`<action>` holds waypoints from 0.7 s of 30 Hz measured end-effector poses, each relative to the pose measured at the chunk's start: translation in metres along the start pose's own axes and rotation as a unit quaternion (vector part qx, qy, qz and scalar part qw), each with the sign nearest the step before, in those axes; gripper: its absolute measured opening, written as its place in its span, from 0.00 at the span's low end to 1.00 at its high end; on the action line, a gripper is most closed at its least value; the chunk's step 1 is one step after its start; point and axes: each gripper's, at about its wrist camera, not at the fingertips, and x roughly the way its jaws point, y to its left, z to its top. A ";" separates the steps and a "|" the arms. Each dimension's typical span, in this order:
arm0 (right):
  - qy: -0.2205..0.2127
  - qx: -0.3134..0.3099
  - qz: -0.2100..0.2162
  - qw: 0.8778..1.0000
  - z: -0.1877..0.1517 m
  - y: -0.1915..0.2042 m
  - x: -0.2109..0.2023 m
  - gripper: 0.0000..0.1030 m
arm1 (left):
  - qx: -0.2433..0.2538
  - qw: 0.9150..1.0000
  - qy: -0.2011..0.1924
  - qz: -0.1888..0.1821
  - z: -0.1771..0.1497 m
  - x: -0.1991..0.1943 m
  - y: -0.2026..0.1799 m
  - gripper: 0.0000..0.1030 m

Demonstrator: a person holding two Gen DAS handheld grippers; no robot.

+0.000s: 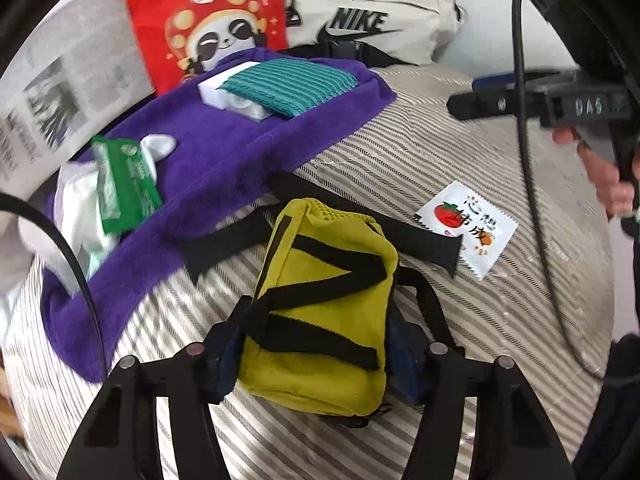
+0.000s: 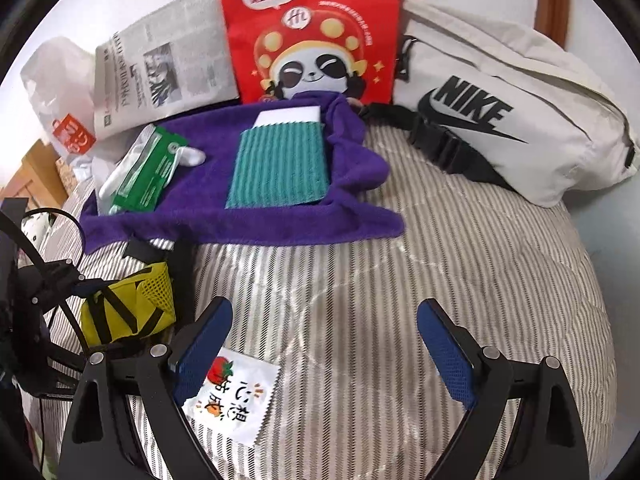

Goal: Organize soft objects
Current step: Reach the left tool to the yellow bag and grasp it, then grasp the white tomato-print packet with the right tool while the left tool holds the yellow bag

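The scene is set on a bed covered by a striped quilt (image 2: 400, 280). The left gripper (image 1: 320, 354) is pointed steeply downward, and its two fingers are seen on either side of a yellow pouch (image 1: 320, 312) crossed by black straps; the blue pads are pressed against the pouch's flanks, so the pouch is grasped where it lies on the quilt. In the right wrist view the same pouch (image 2: 128, 312) is found at the left edge, beside the left gripper's dark frame.

The right gripper (image 2: 324, 344) is likewise tilted downward, and its jaws are spread wide with nothing between the pads. A white sachet (image 2: 232, 396) printed with a tomato is partly hidden under its left finger; whether it is touched cannot be told. In the left wrist view the right gripper (image 1: 464, 102) is shown from the side, its handle being held by a hand (image 1: 608, 176), and the sachet (image 1: 468, 232) lies beside the pouch.

Behind the pouch a purple towel (image 2: 248, 216) is spread, on which a teal ribbed cloth (image 2: 276, 168) over a white block (image 2: 288, 116), and a green packet (image 2: 144, 176), are laid. Further back a red bag (image 2: 308, 32) with a panda print is stood upright, flanked by a newspaper (image 2: 160, 64) and a cream waist bag (image 2: 500, 120).
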 end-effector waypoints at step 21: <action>0.070 -0.035 0.035 0.996 -0.049 0.029 0.006 0.90 | -0.241 0.958 -0.060 0.141 -0.072 -0.036 0.048 0.53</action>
